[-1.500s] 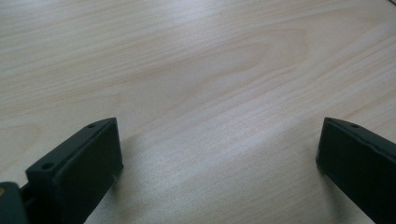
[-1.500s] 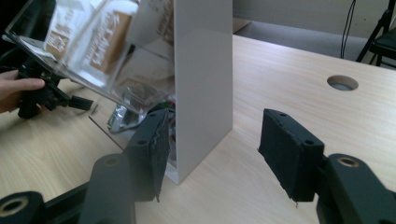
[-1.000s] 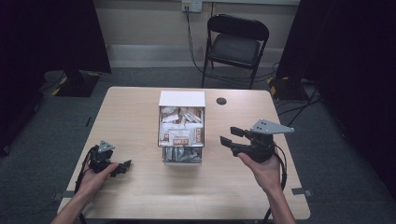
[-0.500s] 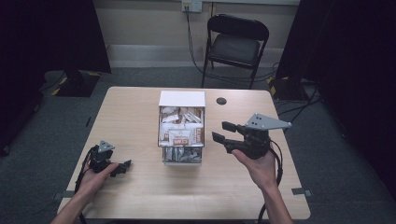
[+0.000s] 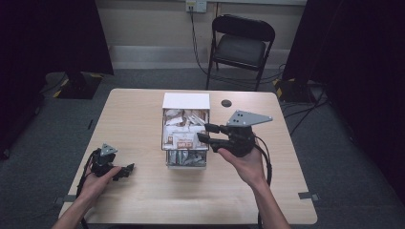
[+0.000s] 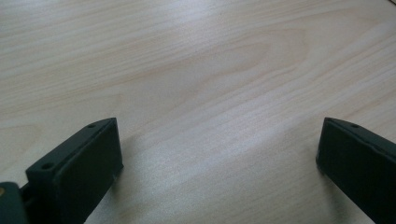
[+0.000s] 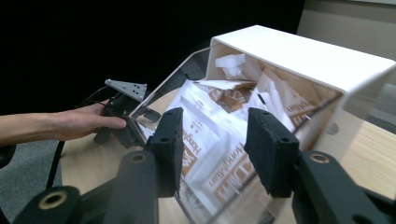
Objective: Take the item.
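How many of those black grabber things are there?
2: the left gripper rests low on the table, and the right gripper is raised beside the clear packet box.

You are working in a recording studio or lab set-up rather than a home. Beyond your right claw a bare pale wooden table stands on grey carpet, with black curtains hung at both sides. Farther beyond the claw, a black folding chair faces a plain wall with a socket, from which cables run down across the floor. Yellow-and-black tape marks the floor to its right.
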Demonstrator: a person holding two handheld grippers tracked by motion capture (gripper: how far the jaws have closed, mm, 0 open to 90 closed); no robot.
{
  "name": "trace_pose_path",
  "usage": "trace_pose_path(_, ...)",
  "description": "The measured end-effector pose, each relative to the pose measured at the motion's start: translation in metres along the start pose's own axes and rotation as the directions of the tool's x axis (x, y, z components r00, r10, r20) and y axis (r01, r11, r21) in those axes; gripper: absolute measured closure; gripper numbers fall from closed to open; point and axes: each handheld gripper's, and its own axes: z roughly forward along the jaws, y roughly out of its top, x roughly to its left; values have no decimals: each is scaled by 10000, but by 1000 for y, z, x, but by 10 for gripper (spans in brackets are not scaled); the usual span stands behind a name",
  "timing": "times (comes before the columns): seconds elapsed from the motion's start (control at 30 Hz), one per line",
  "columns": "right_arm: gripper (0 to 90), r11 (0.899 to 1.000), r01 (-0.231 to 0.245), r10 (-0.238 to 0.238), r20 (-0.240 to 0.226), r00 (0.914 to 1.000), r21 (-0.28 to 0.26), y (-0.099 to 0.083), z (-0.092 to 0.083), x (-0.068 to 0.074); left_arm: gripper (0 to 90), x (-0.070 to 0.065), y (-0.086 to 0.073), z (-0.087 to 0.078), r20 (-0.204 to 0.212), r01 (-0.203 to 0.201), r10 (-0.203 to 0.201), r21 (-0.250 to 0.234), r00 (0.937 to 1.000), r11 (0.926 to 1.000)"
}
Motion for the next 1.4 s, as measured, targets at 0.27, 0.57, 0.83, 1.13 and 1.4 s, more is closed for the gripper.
trace_pose_path(0.27, 616, 9992, 145, -130, -400, 9991, 365, 11, 22, -2, 0, 0, 0, 0, 4, 2, -2, 2, 10000, 10000)
trace_pose_path(0.57, 678, 9969, 213, -157, -738, 9972, 759, 16, 43, -3, 0, 0, 0, 0, 10, 6, -6, -5, 10000, 10000)
trace_pose_path(0.83, 693, 9930, 355, -265, -804, 9964, 1127, 15, 52, -4, 0, 0, 0, 0, 10, 5, -5, -4, 10000, 10000)
trace_pose_path(1.13, 725, 9894, 552, -391, -1196, 9921, 1343, 14, 51, -1, 0, 0, 0, 0, 11, 1, -1, 0, 10000, 10000)
trace_pose_path(1.4, 732, 9900, 537, -334, -1529, 9877, 1305, 11, 43, -1, 0, 0, 0, 0, 10, -8, 8, -2, 10000, 10000)
